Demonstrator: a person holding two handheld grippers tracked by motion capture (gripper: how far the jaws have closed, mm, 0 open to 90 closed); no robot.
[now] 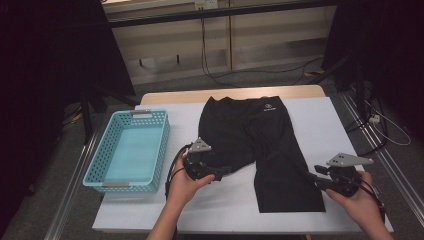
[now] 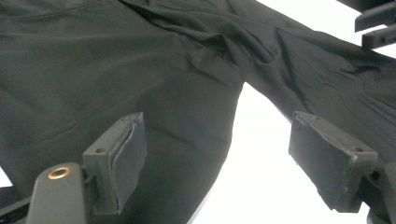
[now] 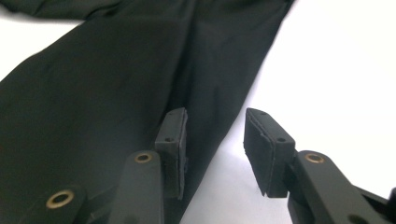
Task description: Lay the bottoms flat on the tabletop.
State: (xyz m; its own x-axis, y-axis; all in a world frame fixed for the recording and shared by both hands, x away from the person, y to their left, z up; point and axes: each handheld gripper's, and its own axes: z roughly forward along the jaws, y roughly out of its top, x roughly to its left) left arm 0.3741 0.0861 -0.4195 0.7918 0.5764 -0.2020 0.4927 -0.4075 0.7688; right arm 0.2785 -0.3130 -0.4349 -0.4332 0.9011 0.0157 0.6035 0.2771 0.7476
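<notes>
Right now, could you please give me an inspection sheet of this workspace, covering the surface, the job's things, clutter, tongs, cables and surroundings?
Surface: white-covered table with a wooden far edge.
Job's things: black fabric shorts spread flat, waistband at the far side, one leg shorter or folded under at the left.
Clutter: empty light blue perforated plastic basket at the table's left.
Tongs: left tongs open, at the shorts' left leg hem; right tongs open, straddling the right leg's outer edge.
Cables: black cable looping from the left tongs; black floor cable beyond the table.
Surroundings: dark curtains at both sides, metal rails on the floor.
</notes>
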